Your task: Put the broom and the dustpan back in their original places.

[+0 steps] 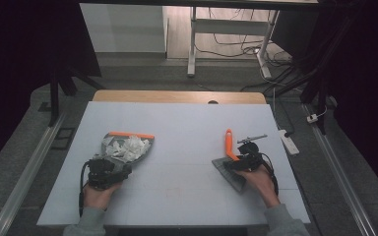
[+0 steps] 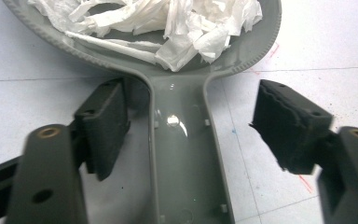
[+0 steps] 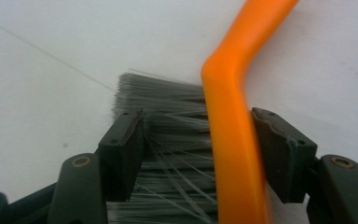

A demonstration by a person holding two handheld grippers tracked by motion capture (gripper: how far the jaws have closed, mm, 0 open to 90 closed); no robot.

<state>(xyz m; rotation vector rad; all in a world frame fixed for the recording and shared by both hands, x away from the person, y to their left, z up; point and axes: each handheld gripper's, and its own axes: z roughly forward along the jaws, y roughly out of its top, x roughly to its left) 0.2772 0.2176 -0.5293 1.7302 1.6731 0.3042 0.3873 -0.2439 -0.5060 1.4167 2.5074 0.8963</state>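
On my left, the grey dustpan (image 1: 126, 147) lies flat on the white desk (image 1: 187, 128), its orange front lip (image 1: 131, 134) turned away from me and a heap of torn white paper scraps (image 1: 128, 147) in its tray. In the left gripper view the pan's handle (image 2: 186, 154) runs straight back between my left claw's (image 2: 189, 126) jaws. That claw is spread: I see clear gaps on both sides of the handle, and neither pad presses on it. My left hand (image 1: 97, 195) rests at the near end of the pan.

Well apart, on my right, the hand brush (image 1: 231, 160) lies on the desk with its orange handle (image 3: 235, 140) pointing away from me and its grey bristles (image 3: 168, 140) fanned toward the desk's middle. My right claw (image 3: 198, 149) is spread wide around it: in the right gripper view the bristles and handle sit between the jaws. The right-hand pad stands just beside the orange handle; whether it touches I cannot tell. The left-hand pad lies against the bristle tips without squeezing them. My right hand (image 1: 261, 182) sits just behind the brush.
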